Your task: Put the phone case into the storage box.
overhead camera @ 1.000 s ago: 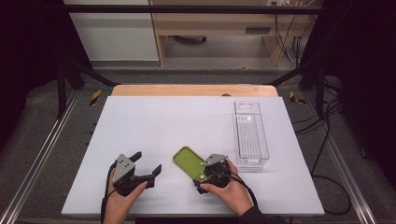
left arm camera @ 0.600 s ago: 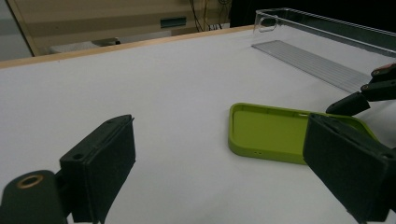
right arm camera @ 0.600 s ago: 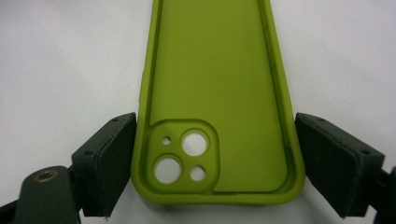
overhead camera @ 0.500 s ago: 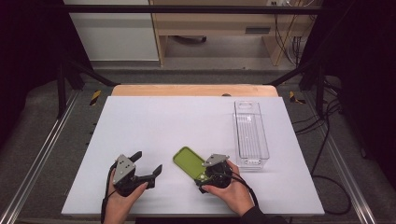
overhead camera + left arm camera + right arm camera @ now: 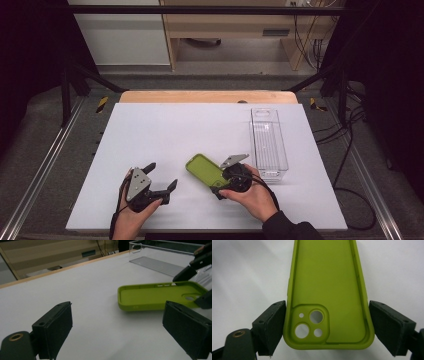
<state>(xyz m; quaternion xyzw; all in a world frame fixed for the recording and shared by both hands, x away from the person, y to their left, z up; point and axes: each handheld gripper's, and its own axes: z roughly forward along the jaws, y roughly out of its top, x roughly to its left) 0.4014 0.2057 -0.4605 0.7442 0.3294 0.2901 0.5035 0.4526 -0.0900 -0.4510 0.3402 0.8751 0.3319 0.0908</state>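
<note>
Right gripper view shows our right gripper [image 5: 327,327] closed on the green phone case [image 5: 328,290] across its camera-hole end, both pads pressing its side walls; in the high view the case [image 5: 206,169] sits near the table's [image 5: 165,130] front edge, right of centre; we judge it light, soft and bendy, so gripping the rims suits it; our left gripper [image 5: 162,180] hangs wide apart, holding nothing; the clear bin [image 5: 268,145] by the right edge looks empty.

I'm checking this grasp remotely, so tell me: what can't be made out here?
- Phone case far end: cut off by the top edge, right gripper view.
- Right gripper pads: hidden by its own body, high view.
- Clear bin right end: cut off, left gripper view.
</note>
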